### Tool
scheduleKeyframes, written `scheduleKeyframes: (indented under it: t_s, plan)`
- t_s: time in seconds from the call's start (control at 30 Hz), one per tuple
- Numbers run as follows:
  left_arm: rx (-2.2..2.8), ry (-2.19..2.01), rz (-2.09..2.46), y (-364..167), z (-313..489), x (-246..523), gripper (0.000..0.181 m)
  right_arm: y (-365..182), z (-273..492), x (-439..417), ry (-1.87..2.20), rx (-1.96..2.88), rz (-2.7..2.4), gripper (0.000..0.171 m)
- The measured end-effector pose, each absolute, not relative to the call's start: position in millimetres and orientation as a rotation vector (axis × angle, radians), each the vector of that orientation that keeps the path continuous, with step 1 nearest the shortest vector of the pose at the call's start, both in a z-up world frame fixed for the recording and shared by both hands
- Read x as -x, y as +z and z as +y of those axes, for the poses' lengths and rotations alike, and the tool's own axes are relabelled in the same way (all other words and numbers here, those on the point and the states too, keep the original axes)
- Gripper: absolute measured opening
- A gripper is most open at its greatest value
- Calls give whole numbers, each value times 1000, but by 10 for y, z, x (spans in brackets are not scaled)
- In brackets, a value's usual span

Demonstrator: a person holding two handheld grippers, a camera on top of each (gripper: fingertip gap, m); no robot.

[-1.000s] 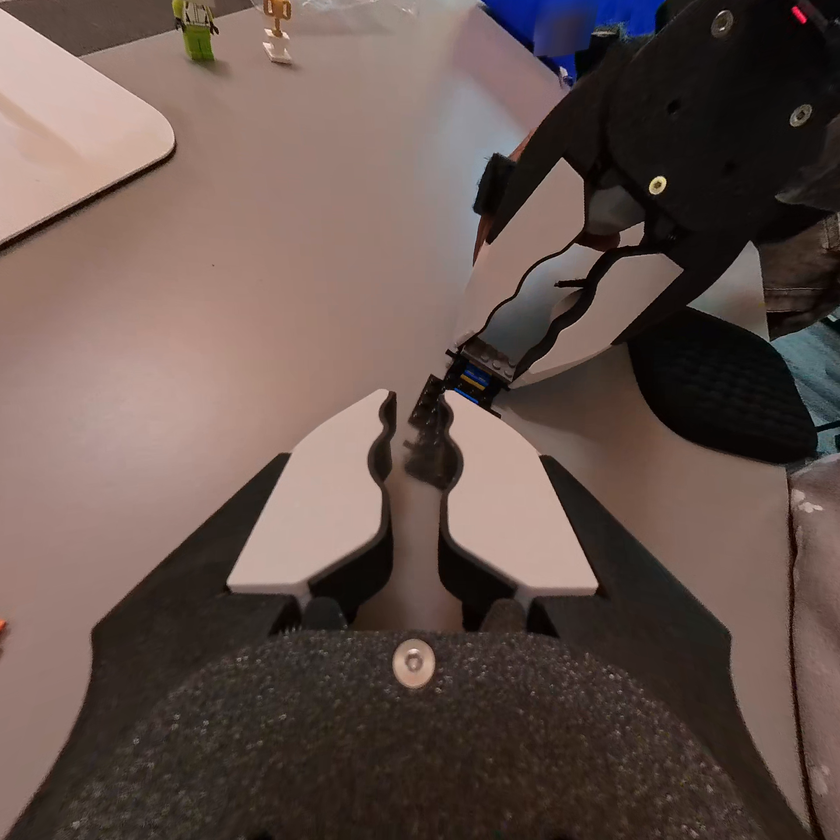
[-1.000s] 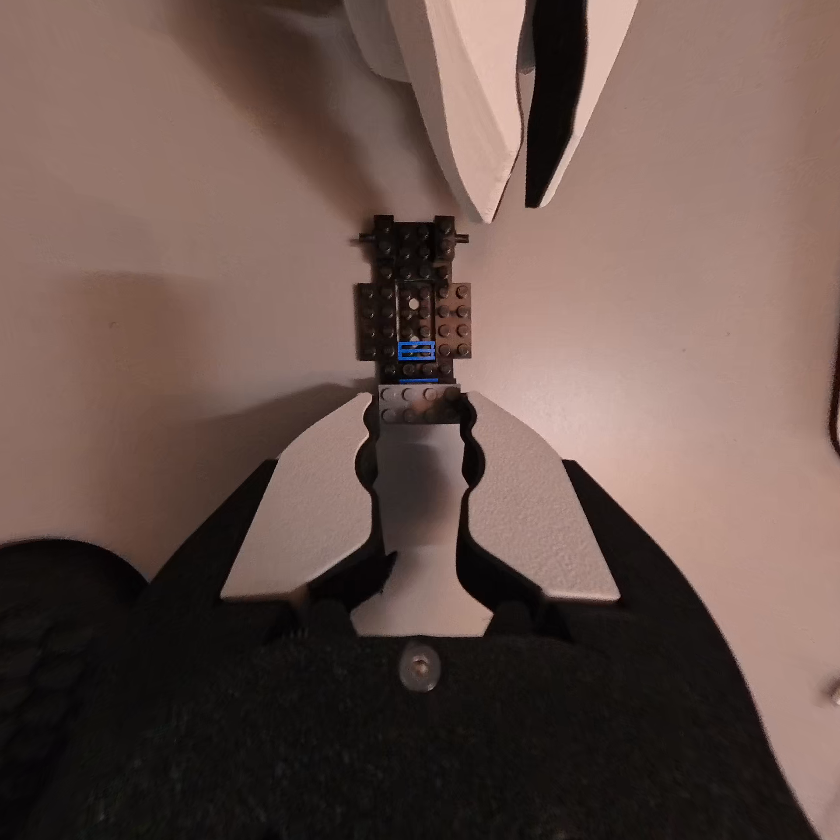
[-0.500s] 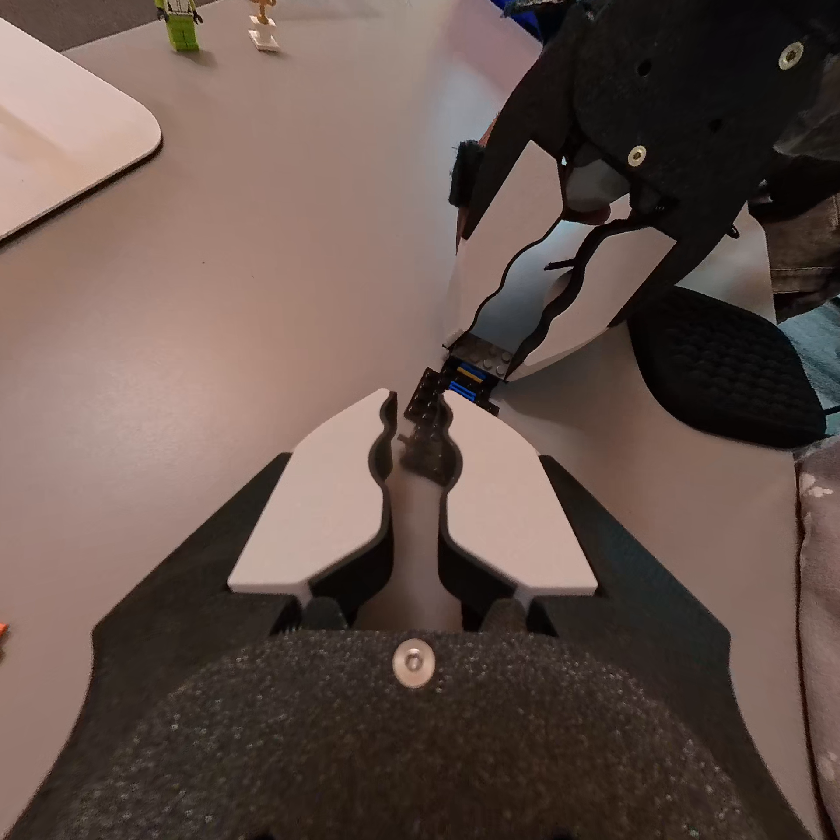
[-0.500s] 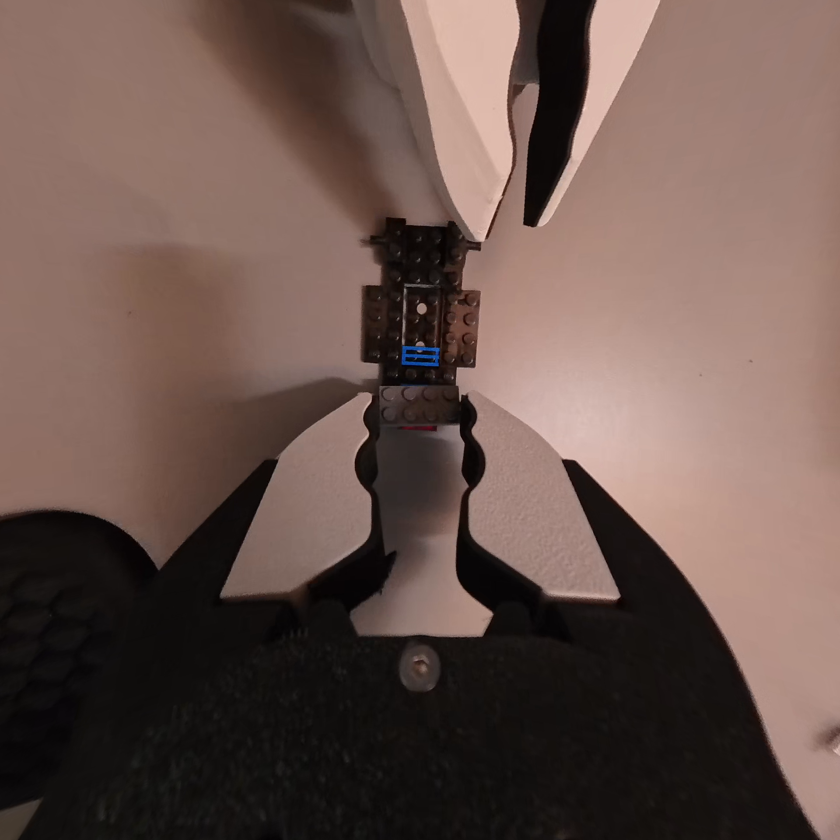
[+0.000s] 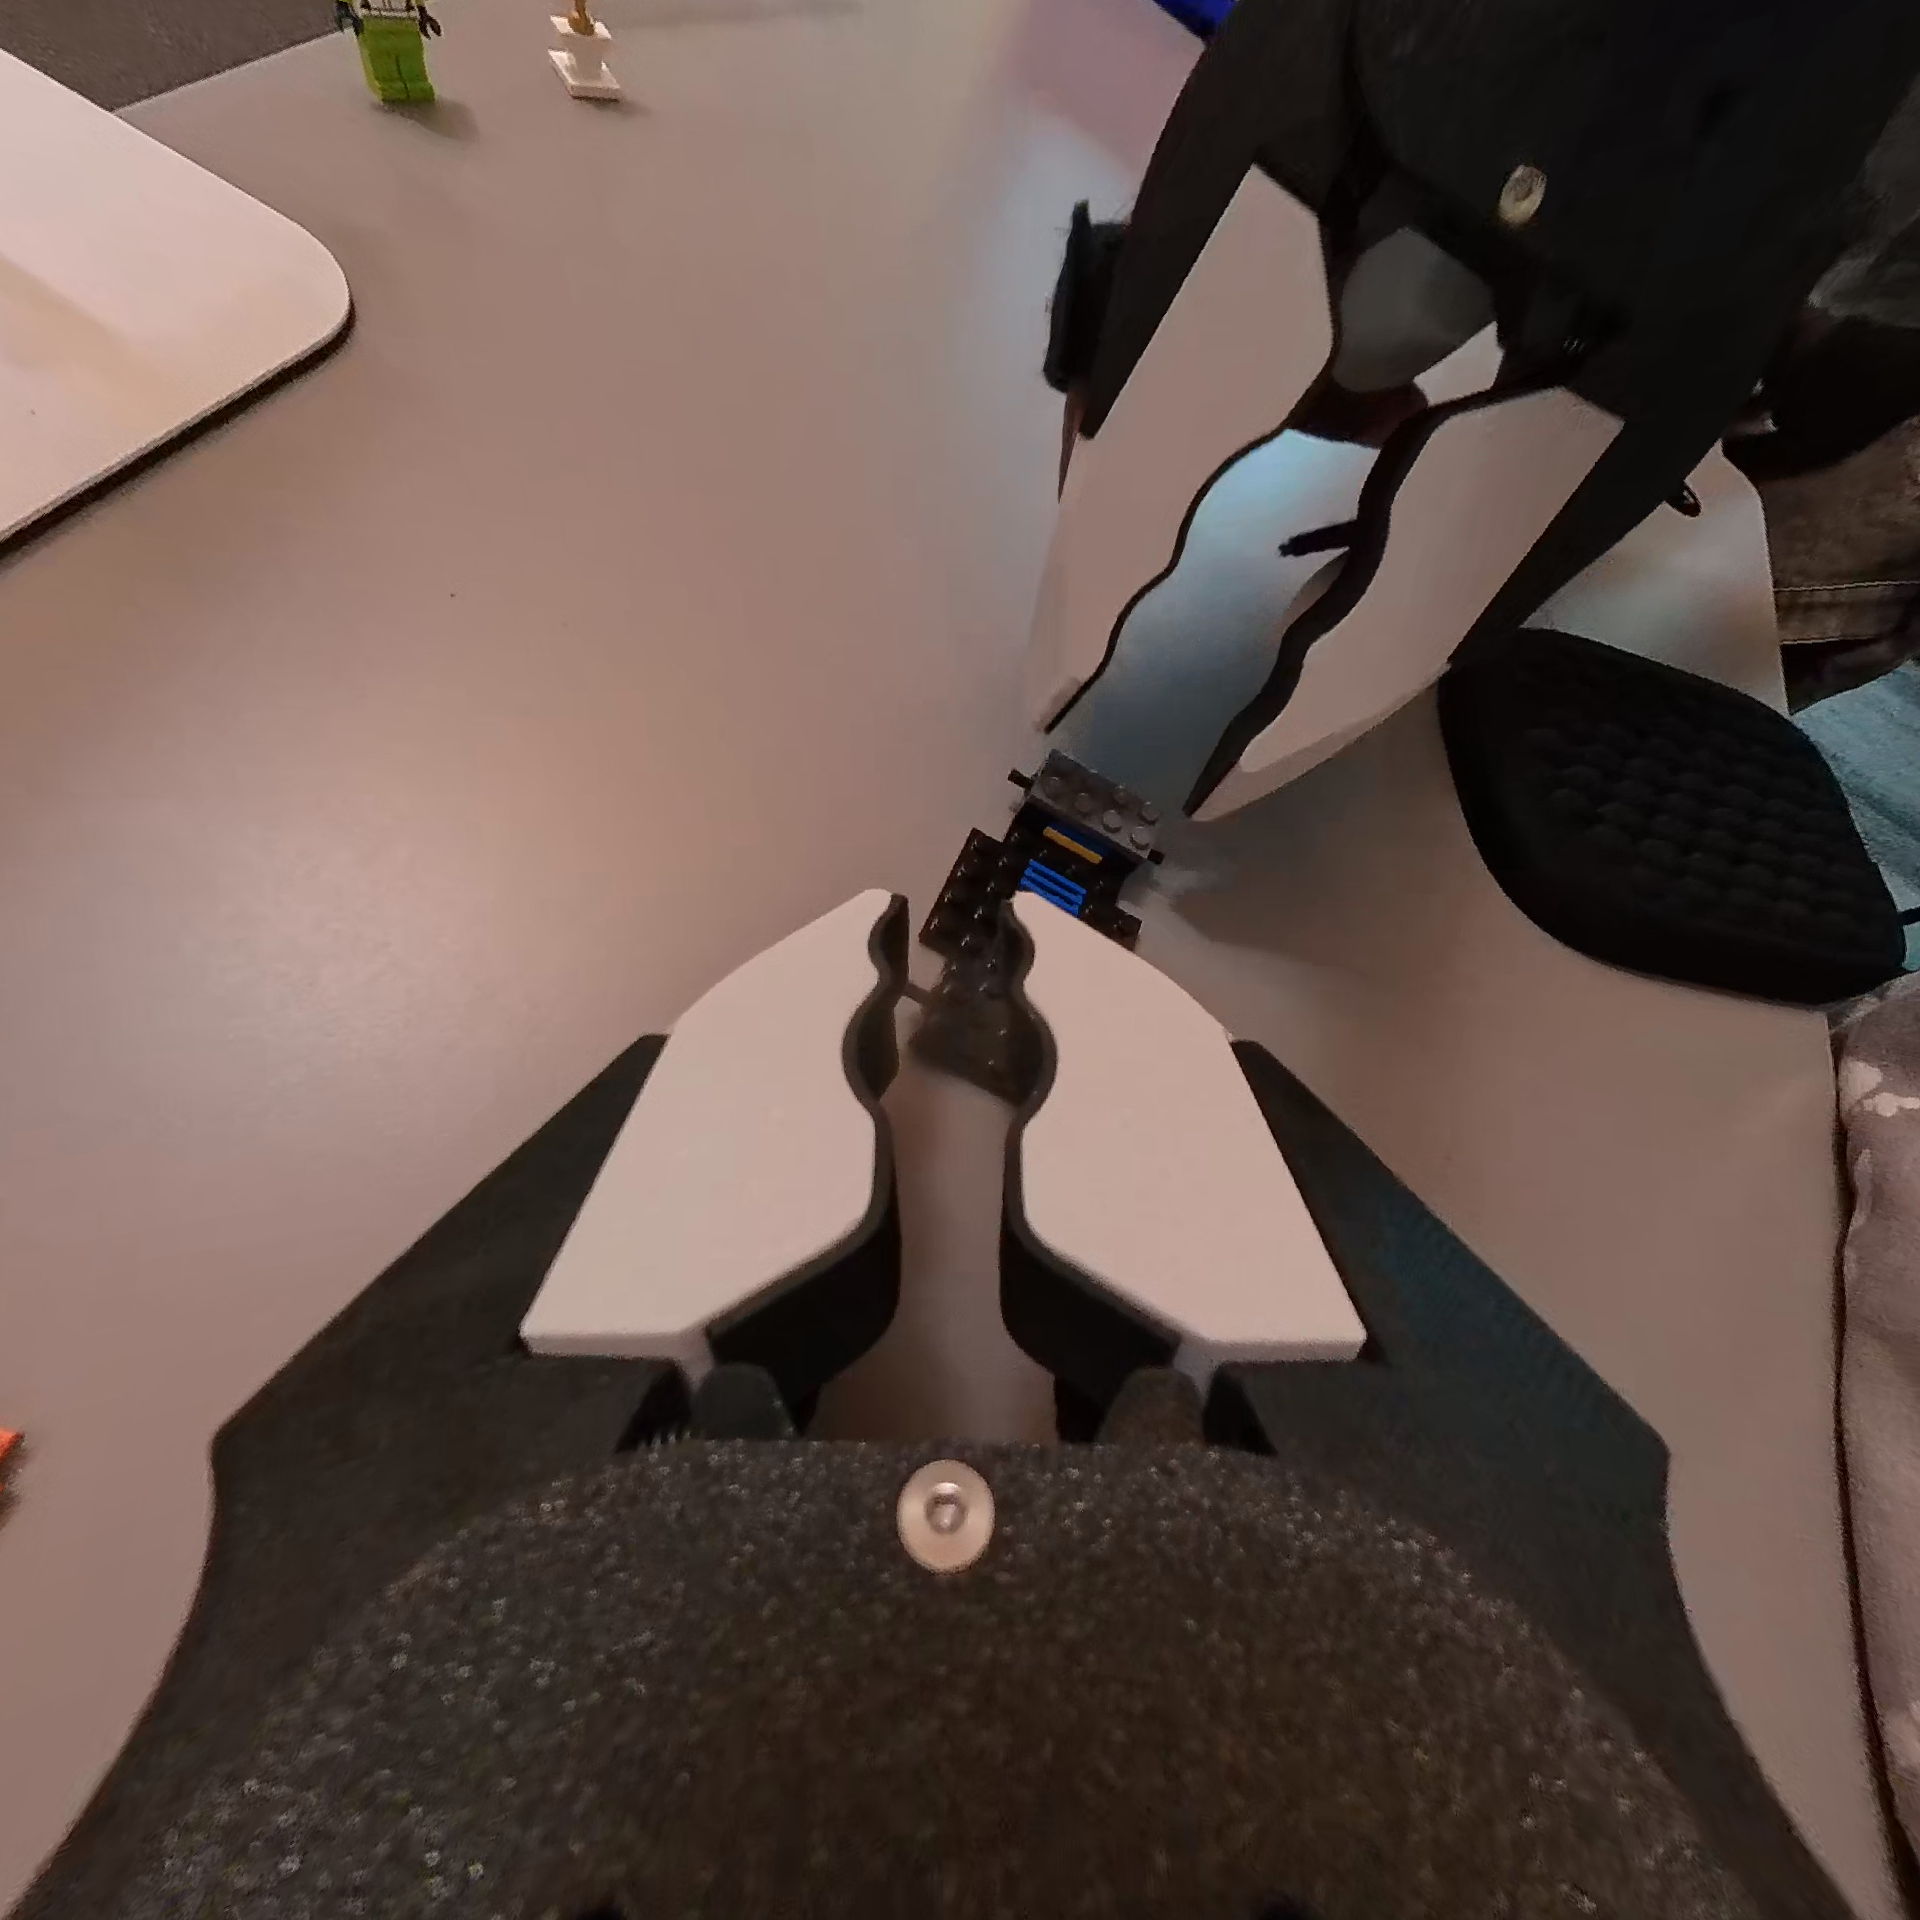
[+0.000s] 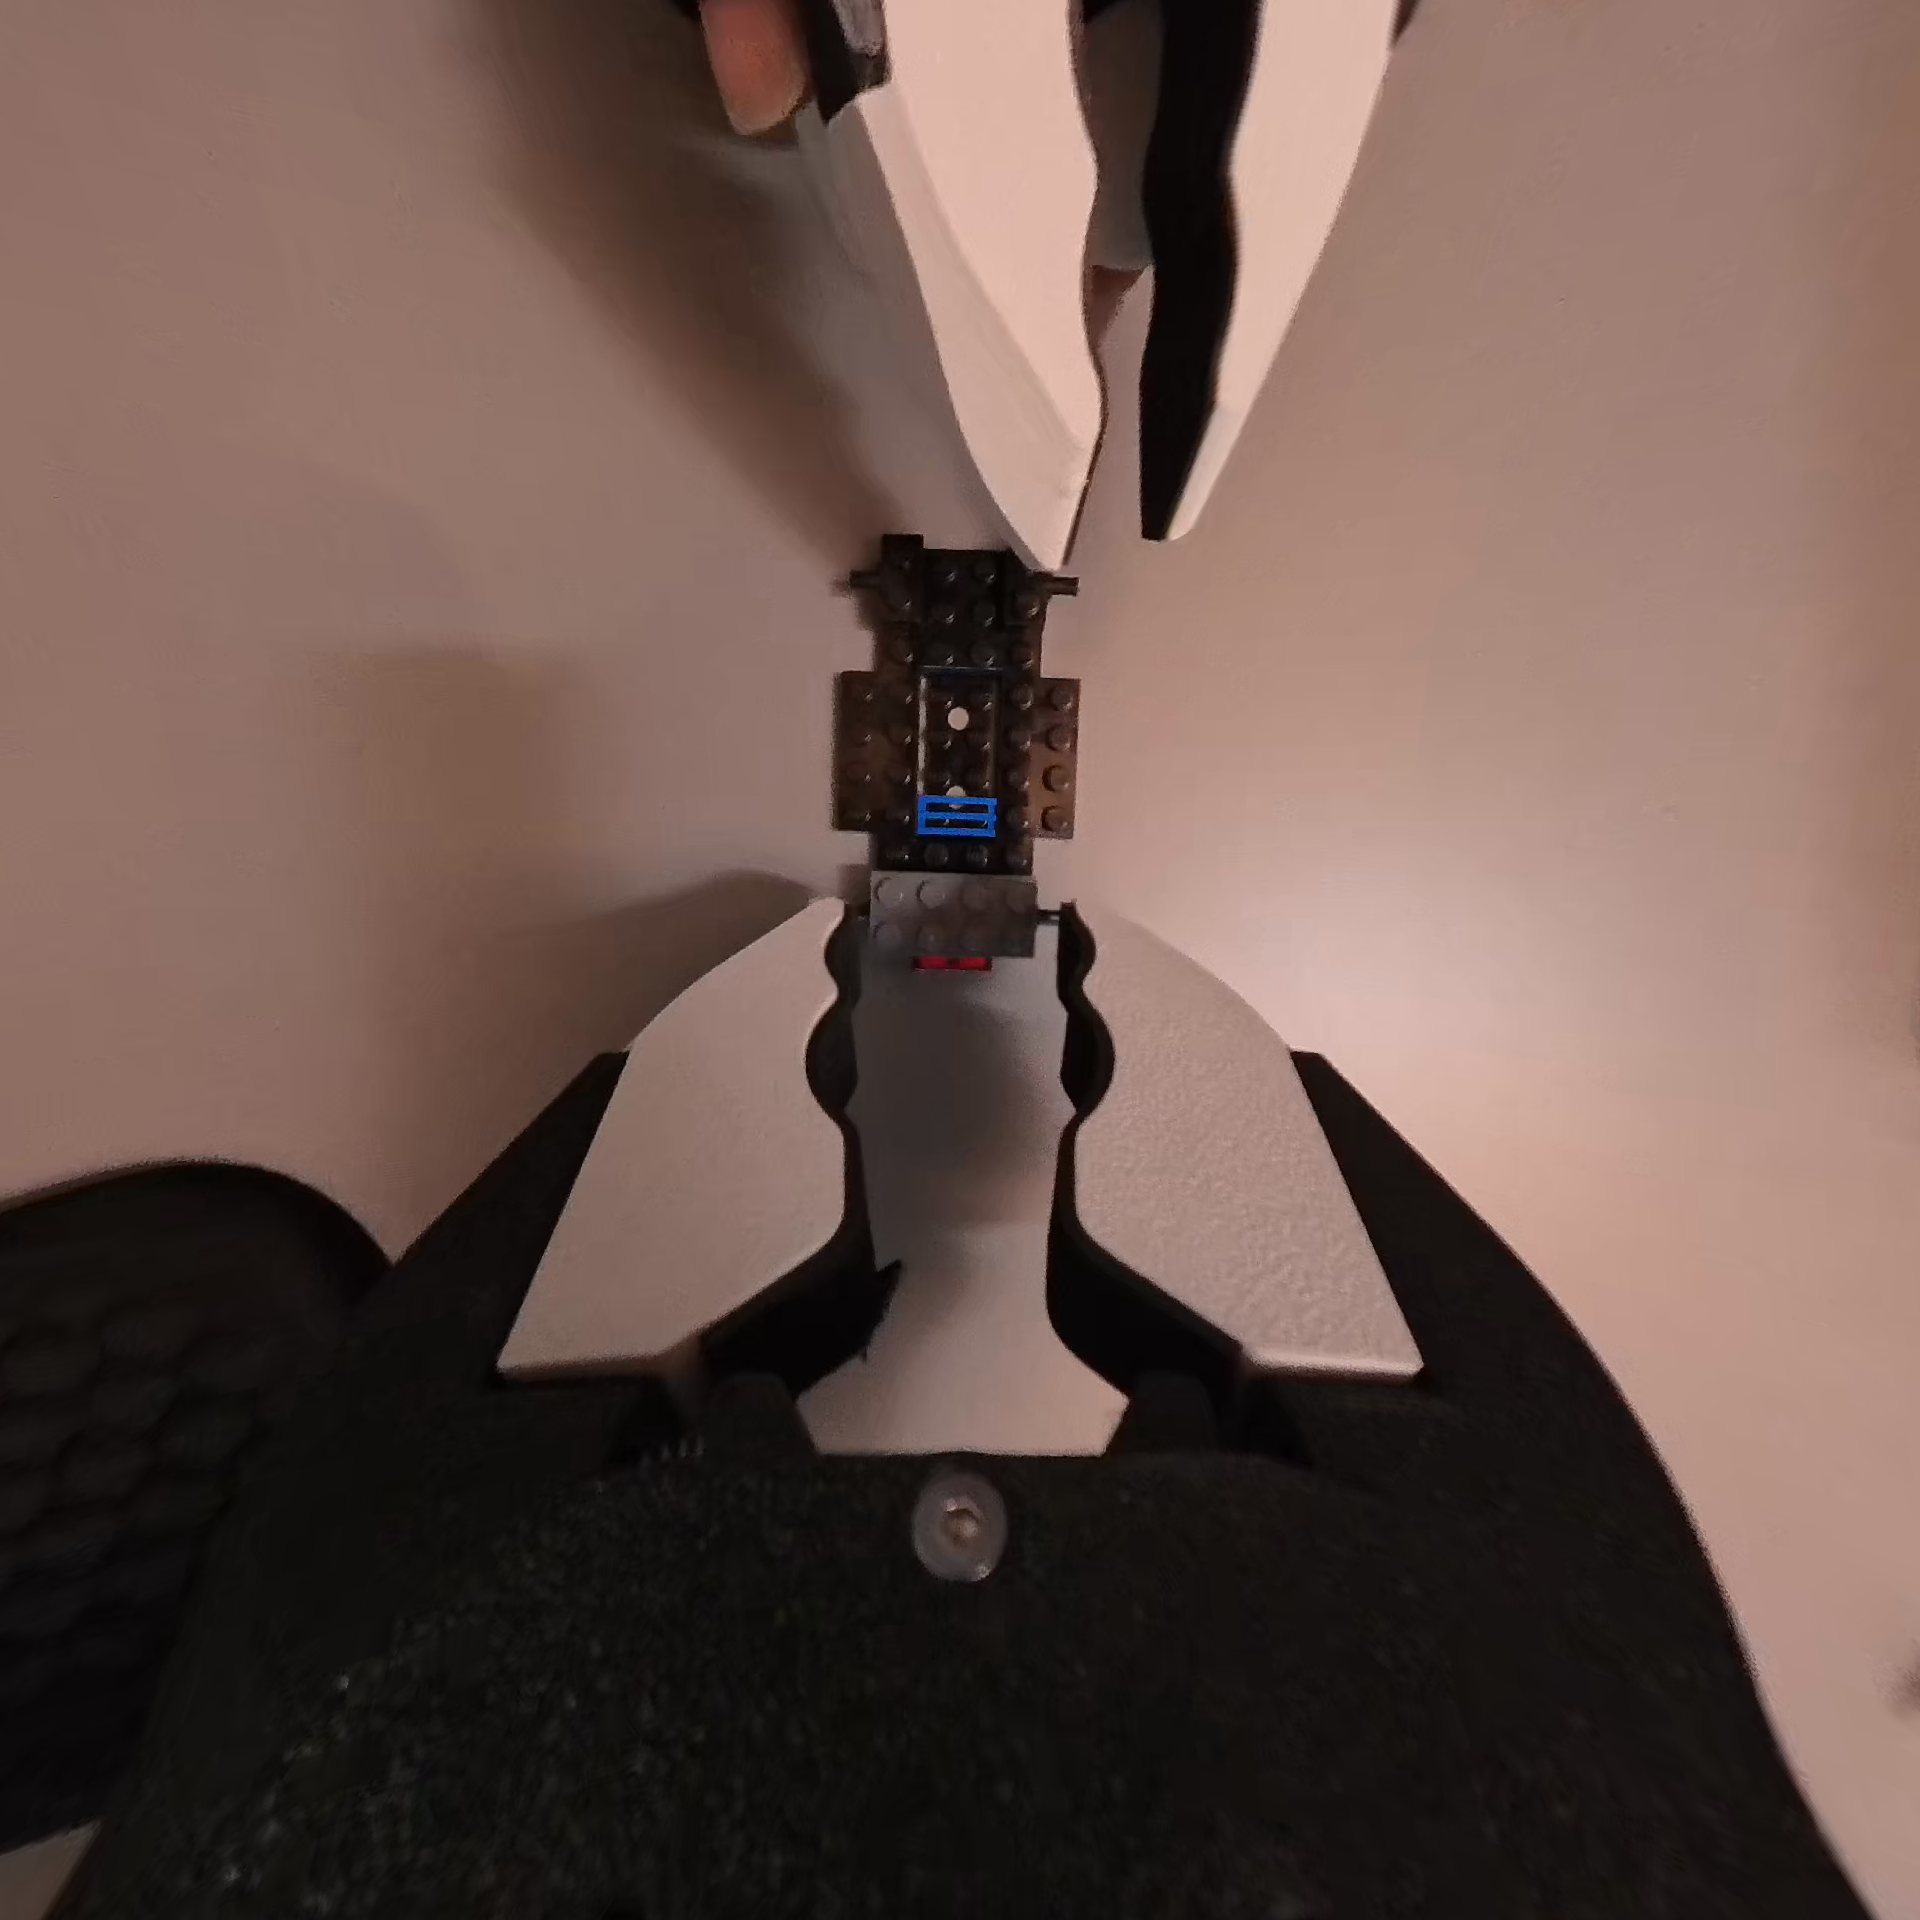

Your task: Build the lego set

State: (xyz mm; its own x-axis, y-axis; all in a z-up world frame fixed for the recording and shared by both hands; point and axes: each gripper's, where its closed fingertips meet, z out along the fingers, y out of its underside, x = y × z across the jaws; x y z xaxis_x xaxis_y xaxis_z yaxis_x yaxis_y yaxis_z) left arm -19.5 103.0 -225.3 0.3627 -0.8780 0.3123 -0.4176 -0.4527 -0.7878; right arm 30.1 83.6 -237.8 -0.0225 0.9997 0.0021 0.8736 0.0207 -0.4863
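Left hand-held gripper point(image 5: 956, 935) pinched the black lego chassis's point(image 6: 956, 727) far end on the bench point(image 5: 520, 623); the right hand-held gripper point(image 6: 956, 925) stood spread around its grey brick point(image 6: 956, 914) end.

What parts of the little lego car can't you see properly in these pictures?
- Black studded lego car base: its underside is hidden in both views.
- Its far end: covered by the left gripper in the right wrist view.
- Small red piece: mostly hidden under the grey studded plate.
- Lime-green minifigure: cut off by the left wrist view's top edge.
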Motion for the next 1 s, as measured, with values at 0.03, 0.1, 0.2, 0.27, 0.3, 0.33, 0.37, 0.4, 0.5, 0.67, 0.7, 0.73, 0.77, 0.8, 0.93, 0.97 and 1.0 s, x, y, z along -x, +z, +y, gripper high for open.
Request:
scheduleKeyframes:
  t_s: [0.03,0.1,0.2,0.27,0.3,0.33,0.37,0.4,0.5,0.67,0.7,0.73,0.77,0.8,0.93,0.97,1.0]
  plan:
    - [2022,-978,1128,-2255,1027,196,16,-2348,843,-308,514,1914,-1931,36]
    - [2014,-958,1161,-2264,1005,197,17,-2285,853,-319,532,1909,-1853,36]
    - [1999,-899,1269,-2311,933,215,21,-2232,811,-359,580,1914,-1737,36]
    - [1985,-834,1352,-2349,896,248,27,-2247,766,-397,614,1911,-1673,37]
    - [1981,-804,1384,-2365,885,268,31,-2273,753,-422,620,1906,-1648,38]
    - [1973,-769,1411,-2377,883,292,33,-2308,746,-449,620,1904,-1627,38]
    - [1963,-735,1439,-2389,885,318,35,-2352,746,-479,614,1906,-1610,38]
    - [1955,-700,1462,-2404,892,346,37,-2401,744,-507,606,1911,-1599,38]
    - [1941,-641,1522,-2463,886,402,42,-2518,734,-553,596,1913,-1585,38]
    - [1919,-568,1622,-2563,840,411,46,-2561,743,-524,621,1887,-1580,37]
    - [1927,-562,1635,-2582,828,410,47,-2560,744,-512,624,1882,-1584,37]
    - [1931,-559,1644,-2593,821,405,46,-2562,744,-499,625,1876,-1592,36]
    - [1925,-562,1650,-2594,812,394,46,-2565,743,-487,624,1871,-1602,36]
    - [1918,-567,1649,-2590,811,381,46,-2569,744,-479,621,1868,-1612,36]
    - [1901,-562,1655,-2599,810,350,46,-2581,748,-469,617,1871,-1650,36]
    - [1896,-562,1664,-2605,802,342,47,-2583,749,-464,616,1871,-1657,36]
    - [1895,-566,1672,-2612,790,334,47,-2586,752,-460,613,1870,-1666,36]
